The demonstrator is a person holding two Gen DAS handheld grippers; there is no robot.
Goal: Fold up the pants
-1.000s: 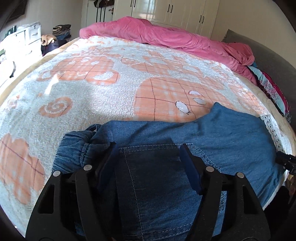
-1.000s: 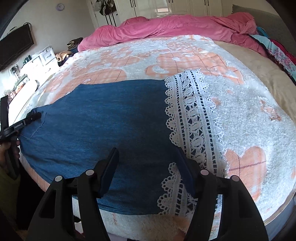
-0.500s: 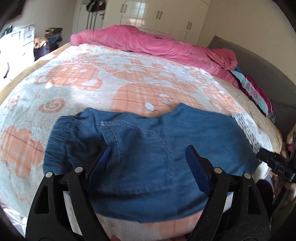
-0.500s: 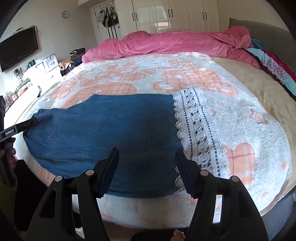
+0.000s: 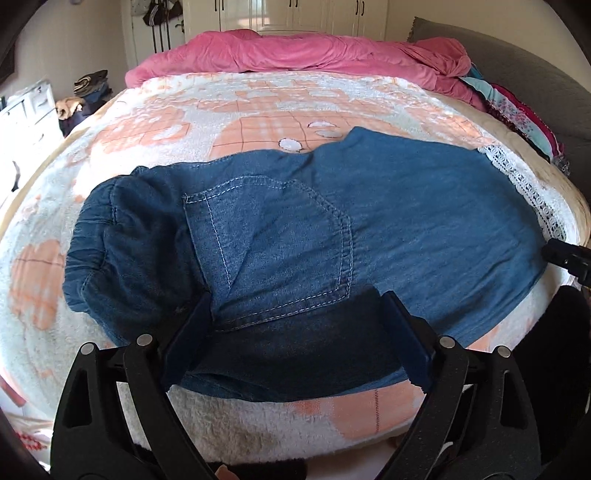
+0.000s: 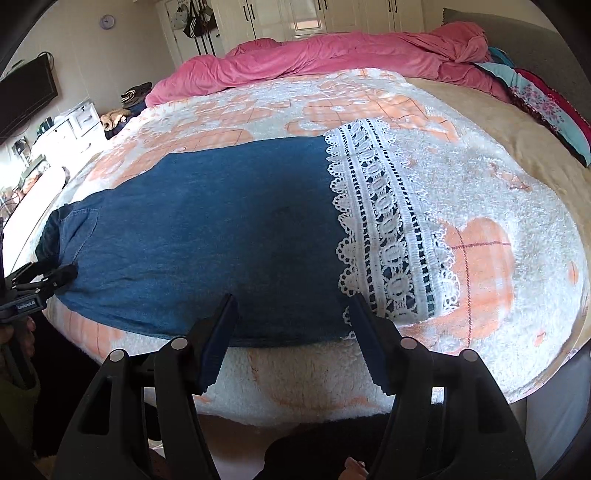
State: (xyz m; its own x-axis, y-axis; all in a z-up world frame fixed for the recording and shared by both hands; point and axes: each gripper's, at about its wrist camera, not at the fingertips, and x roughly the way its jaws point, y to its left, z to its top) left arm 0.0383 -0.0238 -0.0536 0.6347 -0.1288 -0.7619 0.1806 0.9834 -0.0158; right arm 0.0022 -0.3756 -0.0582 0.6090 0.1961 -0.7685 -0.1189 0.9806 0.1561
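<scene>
White wardrobes (image 6: pixel 325 14) line the far wall; a wall clock (image 6: pixel 107 22), television (image 6: pixel 26 96) and white drawers (image 6: pixel 74 125) stand left.

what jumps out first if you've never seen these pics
The blue denim pants lie spread flat across the near edge of the bed, stitched back pocket up at the waist end, and a broad white lace hem at the leg end. Behind them a heaped pink duvet runs along the far side of the peach and white blanket. Both the left tool and the right tool hang open at the bed's near edge.
</scene>
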